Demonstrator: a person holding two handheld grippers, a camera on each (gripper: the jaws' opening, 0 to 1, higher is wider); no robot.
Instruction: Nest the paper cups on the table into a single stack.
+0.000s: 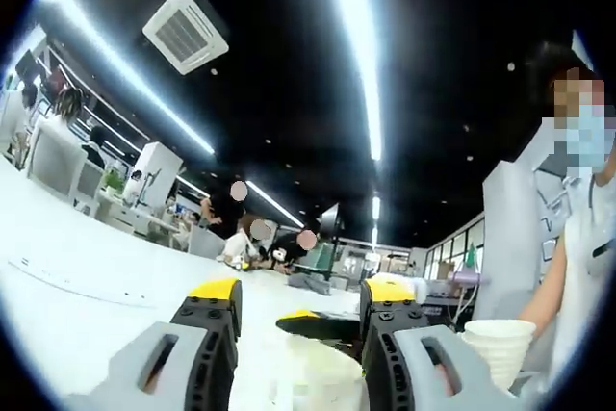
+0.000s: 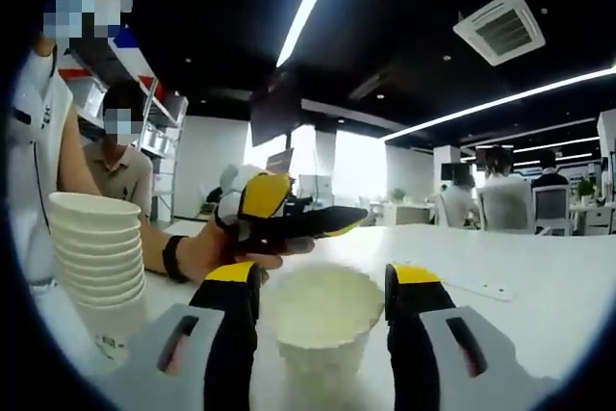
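Between the yellow-tipped jaws of the right gripper [image 2: 322, 281] sits a single white paper cup [image 2: 322, 320], mouth up on the white table [image 2: 539, 286], jaws spread either side with small gaps, not pinching. Just beyond it the left gripper [image 2: 289, 223] hovers, held in a person's hand [image 2: 207, 247]. Off to the side stands the nested stack of cups [image 2: 96, 262]; there's small print low on it, too blurred to read. In the left gripper view, the left gripper [image 1: 300, 297] is spread wide too, the cup [image 1: 313, 368] below its jaws, the stack [image 1: 499, 346] beside.
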